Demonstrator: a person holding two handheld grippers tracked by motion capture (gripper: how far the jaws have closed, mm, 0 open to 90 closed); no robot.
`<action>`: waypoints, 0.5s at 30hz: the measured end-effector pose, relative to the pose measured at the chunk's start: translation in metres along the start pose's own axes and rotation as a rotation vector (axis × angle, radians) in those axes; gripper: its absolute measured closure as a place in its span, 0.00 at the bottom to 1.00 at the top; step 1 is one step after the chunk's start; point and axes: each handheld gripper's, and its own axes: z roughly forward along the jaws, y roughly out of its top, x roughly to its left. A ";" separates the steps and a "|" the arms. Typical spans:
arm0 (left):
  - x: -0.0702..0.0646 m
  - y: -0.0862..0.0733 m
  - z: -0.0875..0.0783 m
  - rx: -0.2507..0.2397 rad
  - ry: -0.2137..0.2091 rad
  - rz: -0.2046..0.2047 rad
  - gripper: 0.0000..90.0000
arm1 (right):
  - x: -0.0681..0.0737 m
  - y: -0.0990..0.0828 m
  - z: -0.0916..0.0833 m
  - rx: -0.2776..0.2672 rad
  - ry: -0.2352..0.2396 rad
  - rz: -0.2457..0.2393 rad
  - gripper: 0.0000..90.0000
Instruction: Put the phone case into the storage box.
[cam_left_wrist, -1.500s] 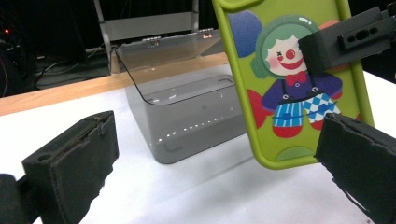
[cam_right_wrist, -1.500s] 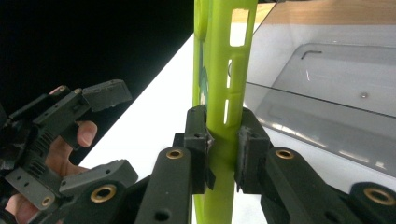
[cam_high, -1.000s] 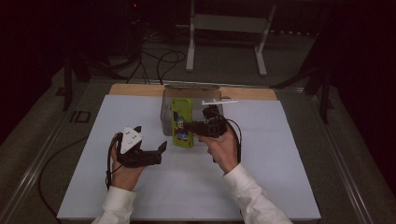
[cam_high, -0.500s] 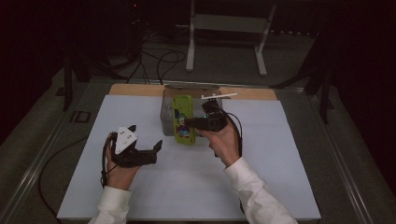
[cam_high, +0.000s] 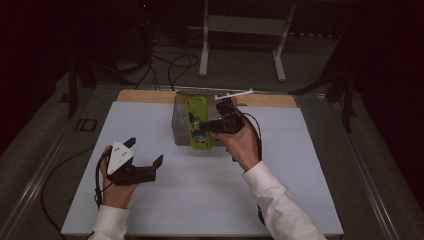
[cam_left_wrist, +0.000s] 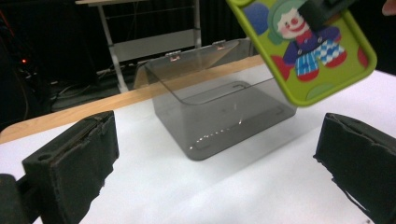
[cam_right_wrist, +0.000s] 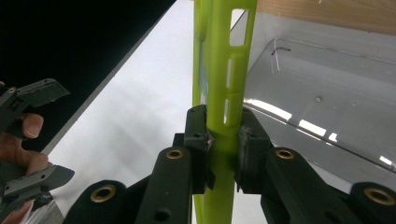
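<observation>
The green phone case (cam_right_wrist: 224, 84) is clamped by its thin edge between the closed jaws of the right gripper (cam_right_wrist: 223, 140); both pads are pressed flat against its sides. In the high view the case (cam_high: 197, 124) is held off the table (cam_high: 300, 165), partly over the near left portion of the clear plastic box (cam_high: 181, 120). A clown picture is printed on the face of the case (cam_left_wrist: 303, 42). The box (cam_left_wrist: 219, 116) is seen ahead of and between the jaws of the left gripper (cam_left_wrist: 215, 163), which are spread wide with nothing between them. The interior of the box is seen to be bare. Its lid is hinged back on the far side.
</observation>
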 end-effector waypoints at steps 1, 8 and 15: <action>0.001 -0.002 -0.001 0.005 0.002 0.000 0.00 | 0.001 0.001 0.000 0.002 -0.008 -0.002 0.87; 0.008 -0.021 -0.013 0.000 0.044 -0.012 0.00 | 0.001 0.007 0.000 0.011 -0.019 -0.002 0.87; 0.015 -0.045 -0.025 0.015 0.062 -0.023 0.00 | -0.004 0.012 0.001 0.019 -0.025 0.015 0.87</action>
